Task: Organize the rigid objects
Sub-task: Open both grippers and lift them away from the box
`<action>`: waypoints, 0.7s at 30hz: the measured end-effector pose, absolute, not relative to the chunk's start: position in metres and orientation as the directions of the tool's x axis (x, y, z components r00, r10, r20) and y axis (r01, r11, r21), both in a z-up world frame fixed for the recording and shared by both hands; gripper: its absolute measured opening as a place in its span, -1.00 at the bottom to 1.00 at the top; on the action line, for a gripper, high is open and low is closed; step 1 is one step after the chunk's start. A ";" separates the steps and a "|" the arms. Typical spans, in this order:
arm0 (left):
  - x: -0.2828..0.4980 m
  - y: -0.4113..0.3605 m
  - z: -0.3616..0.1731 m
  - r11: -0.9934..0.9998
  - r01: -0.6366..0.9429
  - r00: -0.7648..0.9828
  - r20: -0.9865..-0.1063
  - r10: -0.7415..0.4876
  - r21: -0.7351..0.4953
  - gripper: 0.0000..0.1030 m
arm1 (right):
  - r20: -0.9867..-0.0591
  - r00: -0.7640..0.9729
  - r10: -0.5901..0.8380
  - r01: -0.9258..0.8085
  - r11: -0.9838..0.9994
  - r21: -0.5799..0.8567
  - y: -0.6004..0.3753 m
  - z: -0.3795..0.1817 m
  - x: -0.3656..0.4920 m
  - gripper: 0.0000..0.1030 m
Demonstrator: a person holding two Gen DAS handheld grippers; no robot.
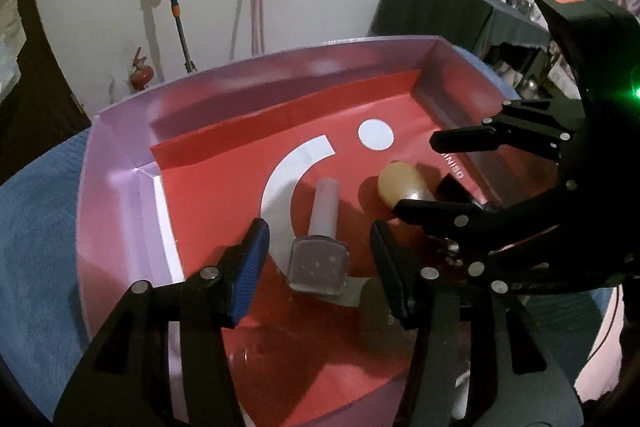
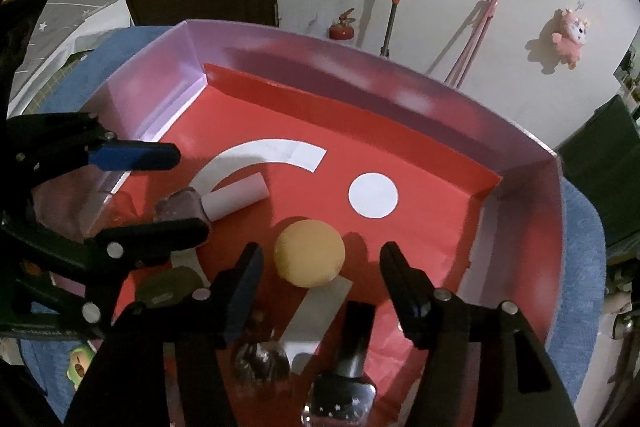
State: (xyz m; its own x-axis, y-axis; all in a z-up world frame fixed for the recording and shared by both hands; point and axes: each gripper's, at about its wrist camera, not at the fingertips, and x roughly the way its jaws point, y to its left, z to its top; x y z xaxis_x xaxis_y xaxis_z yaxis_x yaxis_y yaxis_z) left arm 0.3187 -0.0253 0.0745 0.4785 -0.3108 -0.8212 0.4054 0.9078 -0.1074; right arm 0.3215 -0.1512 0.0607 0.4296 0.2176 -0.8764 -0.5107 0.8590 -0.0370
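Note:
A pink-walled box point(image 1: 120, 163) with a red floor holds the objects; it shows in the right wrist view too point(image 2: 520, 163). A pale nail polish bottle with a pink cap point(image 1: 322, 239) lies on the floor between the fingers of my open left gripper point(image 1: 316, 267), untouched. The bottle shows at left in the right wrist view point(image 2: 224, 201). A yellow-tan egg-shaped ball point(image 2: 309, 253) lies just ahead of my open, empty right gripper point(image 2: 320, 287). It also shows in the left wrist view point(image 1: 404, 187). A dark nail polish bottle point(image 2: 348, 375) lies below the right gripper.
A small silvery object point(image 2: 260, 359) and an olive-green object point(image 2: 168, 287) lie near the box's near side. The box rests on a blue cloth point(image 1: 36, 227). A wall with plush toys and a mop stands behind. A dark-covered table point(image 1: 440, 3) stands at right.

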 end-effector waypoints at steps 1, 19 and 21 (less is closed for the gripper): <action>0.315 -0.023 0.079 0.909 0.400 0.487 -0.814 -0.316 -0.114 -0.01 | -0.872 0.439 0.219 -0.509 0.860 -0.040 -0.152 0.065 0.319 0.27; 0.168 0.009 0.173 0.914 0.378 0.742 -0.541 -0.395 -0.150 0.81 | -0.614 0.706 0.352 -0.431 0.902 0.022 -0.201 0.194 0.175 1.00; 0.153 0.012 0.176 0.922 0.360 0.767 -0.518 -0.378 -0.139 0.85 | -0.595 0.725 0.347 -0.422 0.906 0.013 -0.203 0.199 0.156 1.00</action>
